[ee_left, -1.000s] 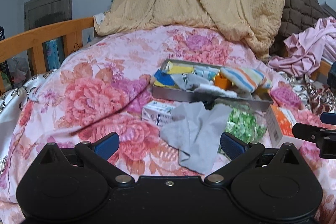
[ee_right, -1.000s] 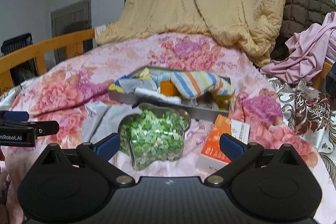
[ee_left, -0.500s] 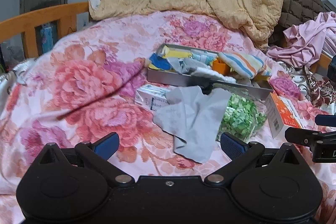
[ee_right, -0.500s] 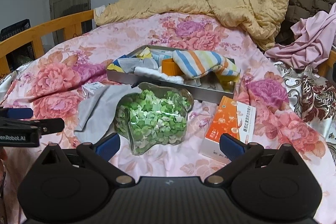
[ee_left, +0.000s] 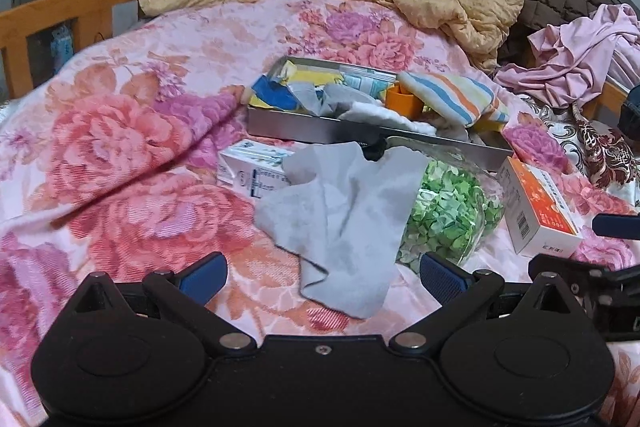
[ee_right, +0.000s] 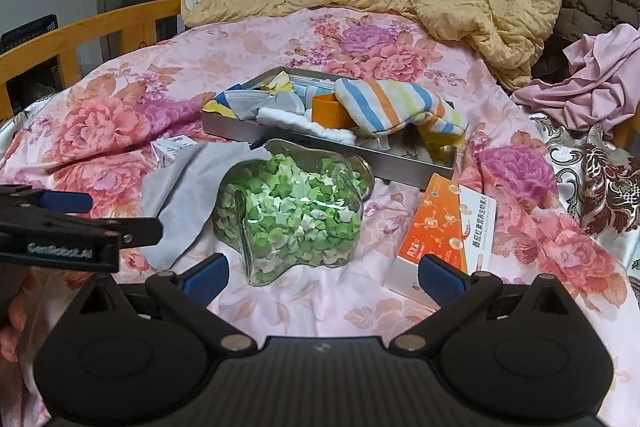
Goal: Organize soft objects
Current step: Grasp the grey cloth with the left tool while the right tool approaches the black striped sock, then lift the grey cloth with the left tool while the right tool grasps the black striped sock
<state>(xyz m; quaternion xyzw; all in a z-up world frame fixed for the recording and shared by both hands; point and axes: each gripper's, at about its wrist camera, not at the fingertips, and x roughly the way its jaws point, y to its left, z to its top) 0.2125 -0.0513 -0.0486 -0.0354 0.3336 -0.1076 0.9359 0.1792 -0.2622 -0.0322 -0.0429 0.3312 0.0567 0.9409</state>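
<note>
Both tools gape wide, empty. We should lower the left tool (ee_left: 323, 277) onto the grey cloth (ee_left: 344, 223) beside the jar (ee_left: 452, 211), pinching a raised fold, not bedspread.

Dim, flat indoor light, shadows soft. Strong fisheye bending at edges, dark vignette in top corners. Glare streak on the jar (ee_right: 294, 215). Centre sharp; wooden bed rail (ee_left: 68, 11) at the left edge slightly soft.
</note>
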